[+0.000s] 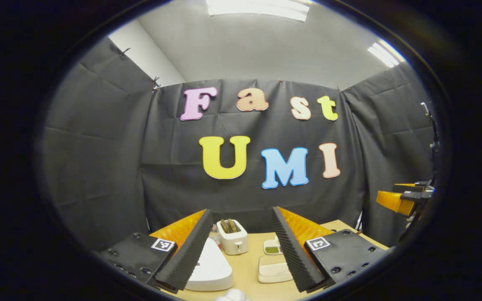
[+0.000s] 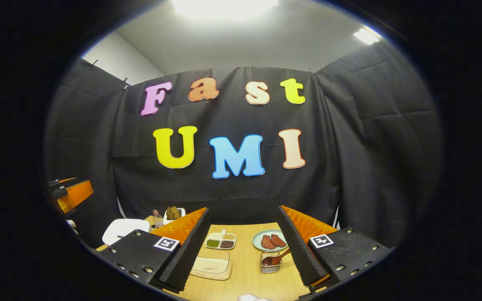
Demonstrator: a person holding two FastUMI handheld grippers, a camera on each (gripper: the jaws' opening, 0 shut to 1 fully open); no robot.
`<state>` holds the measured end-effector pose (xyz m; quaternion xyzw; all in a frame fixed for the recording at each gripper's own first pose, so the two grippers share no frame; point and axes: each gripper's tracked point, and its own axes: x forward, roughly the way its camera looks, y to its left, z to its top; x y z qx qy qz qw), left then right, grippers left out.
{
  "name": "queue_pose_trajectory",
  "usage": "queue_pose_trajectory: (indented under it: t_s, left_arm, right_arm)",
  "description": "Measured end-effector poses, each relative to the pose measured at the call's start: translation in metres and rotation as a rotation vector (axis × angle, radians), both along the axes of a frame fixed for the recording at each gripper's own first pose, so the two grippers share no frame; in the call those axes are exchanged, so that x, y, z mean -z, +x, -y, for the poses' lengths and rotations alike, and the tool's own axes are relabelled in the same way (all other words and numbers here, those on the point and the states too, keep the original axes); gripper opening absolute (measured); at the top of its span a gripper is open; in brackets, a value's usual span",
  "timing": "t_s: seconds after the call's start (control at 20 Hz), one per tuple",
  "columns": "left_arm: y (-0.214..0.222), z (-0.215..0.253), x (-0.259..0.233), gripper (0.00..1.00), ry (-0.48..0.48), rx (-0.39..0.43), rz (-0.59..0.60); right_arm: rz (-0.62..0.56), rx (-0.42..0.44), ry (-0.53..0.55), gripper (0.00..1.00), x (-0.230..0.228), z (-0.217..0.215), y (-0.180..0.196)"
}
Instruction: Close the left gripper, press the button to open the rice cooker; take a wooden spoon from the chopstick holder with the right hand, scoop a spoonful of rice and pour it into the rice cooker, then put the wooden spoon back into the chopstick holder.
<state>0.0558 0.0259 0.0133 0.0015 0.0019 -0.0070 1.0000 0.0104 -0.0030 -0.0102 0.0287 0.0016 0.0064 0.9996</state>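
In the left gripper view my left gripper is open and holds nothing, above the near edge of the wooden table. The white rice cooker sits with its lid down just past the left finger. My right gripper is also open and holds nothing. Below it, near its right finger, a wooden spoon leans in the small chopstick holder. A shallow tray of rice lies by the right gripper's left finger, also seen as the rice tray. The rice cooker stands far left.
A white toaster stands behind the cooker, with a divided dish of grains and a plate of meat slices further back. A small bottle stands near the toaster. The other gripper hovers far right.
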Motion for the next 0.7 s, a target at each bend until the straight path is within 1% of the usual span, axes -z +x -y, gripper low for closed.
queue_pose_trajectory:
  t_s: [0.7]
  left_arm:
    - [0.0023, -0.0004, 0.0027, 0.96, -0.008, -0.004, 0.000]
  right_arm:
    - [-0.001, 0.007, 0.000, 0.98, -0.0009, -0.0005, 0.0041]
